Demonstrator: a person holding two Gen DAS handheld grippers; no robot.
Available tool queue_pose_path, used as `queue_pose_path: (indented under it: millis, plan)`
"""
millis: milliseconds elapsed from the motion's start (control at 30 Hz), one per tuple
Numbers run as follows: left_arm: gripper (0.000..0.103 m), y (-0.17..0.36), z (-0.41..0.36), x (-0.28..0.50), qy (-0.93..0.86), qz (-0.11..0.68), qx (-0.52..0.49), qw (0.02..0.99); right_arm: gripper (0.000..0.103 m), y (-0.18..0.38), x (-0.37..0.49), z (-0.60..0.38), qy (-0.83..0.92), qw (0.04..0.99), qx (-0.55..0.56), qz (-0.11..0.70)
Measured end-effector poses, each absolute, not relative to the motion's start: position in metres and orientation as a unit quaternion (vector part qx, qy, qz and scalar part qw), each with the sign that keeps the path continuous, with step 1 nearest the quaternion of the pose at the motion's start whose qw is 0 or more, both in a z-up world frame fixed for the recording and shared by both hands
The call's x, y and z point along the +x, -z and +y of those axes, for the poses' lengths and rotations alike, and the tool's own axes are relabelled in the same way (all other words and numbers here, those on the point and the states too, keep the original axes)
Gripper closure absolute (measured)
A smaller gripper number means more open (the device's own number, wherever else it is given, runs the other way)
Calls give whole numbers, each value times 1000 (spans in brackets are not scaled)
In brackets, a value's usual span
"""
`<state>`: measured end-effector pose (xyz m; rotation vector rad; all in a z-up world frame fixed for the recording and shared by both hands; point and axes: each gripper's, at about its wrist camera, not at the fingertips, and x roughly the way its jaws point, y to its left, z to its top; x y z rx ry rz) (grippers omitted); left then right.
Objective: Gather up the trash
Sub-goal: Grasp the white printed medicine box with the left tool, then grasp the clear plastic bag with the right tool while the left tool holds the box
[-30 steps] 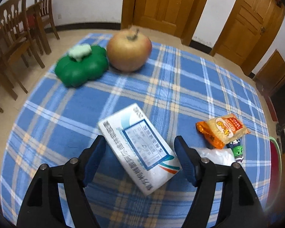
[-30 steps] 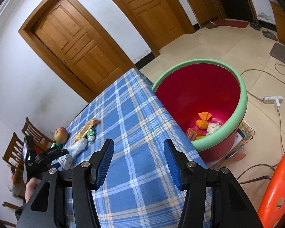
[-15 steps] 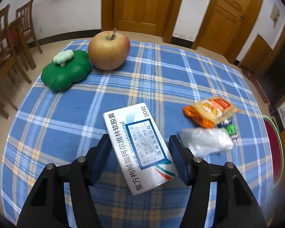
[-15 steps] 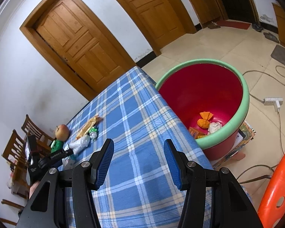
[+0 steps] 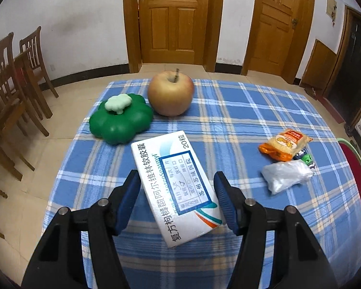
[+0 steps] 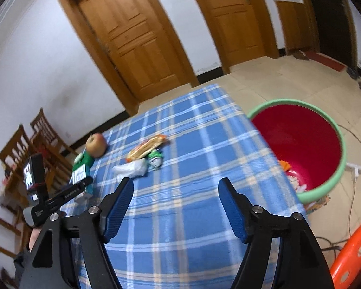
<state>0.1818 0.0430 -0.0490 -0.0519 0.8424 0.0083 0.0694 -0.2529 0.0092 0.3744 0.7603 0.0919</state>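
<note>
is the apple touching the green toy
Cannot tell. In the left wrist view the apple sits right beside the green toy, with no clear gap or contact; the right wrist view is blurred.

light: even, soft indoor | left view: sharp | right view: motion-blurred | edges: fisheye bending, dark corners

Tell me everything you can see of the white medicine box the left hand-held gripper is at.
The medicine box is a flat white carton, cardboard by the look, printed with black Chinese text, "20" at its far end, a blue-framed label and a teal and orange swoosh near its close corner. It looks closed and undented. It sits at a slant over the blue plaid tablecloth, between the left hand-held gripper pads; whether they press on it, or it is lifted, I cannot tell. Its far end is close to the green toy, seemingly apart.
</note>
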Motion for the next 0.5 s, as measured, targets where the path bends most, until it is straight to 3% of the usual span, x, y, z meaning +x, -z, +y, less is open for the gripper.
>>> queue_pose_path:
  millis: [500]
  plan:
    - [40,68,80,184,-7,410,-90,908,22,40,155,-157,-89,885,109,444]
